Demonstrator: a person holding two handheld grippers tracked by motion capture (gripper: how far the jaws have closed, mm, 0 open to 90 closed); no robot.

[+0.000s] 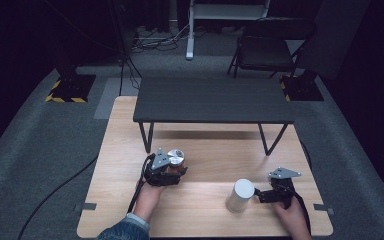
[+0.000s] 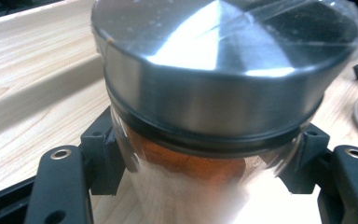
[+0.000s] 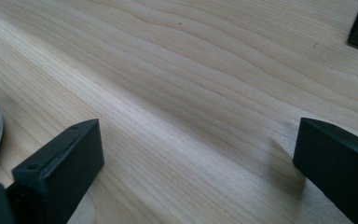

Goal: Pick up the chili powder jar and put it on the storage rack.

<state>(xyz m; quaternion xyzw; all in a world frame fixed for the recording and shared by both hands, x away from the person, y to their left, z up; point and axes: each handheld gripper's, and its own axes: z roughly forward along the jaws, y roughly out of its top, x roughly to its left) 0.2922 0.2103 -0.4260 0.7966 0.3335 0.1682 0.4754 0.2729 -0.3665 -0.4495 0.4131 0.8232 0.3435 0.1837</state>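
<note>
My left gripper (image 1: 172,169) clamps a glass jar (image 2: 205,154) of brown powder below its metal lid (image 2: 223,70), in front of the black shelf (image 1: 212,100). My right gripper (image 1: 270,192) rests open beside a white cylinder (image 1: 240,195). I judge the smooth glass could slip if my grip loosens.
</note>
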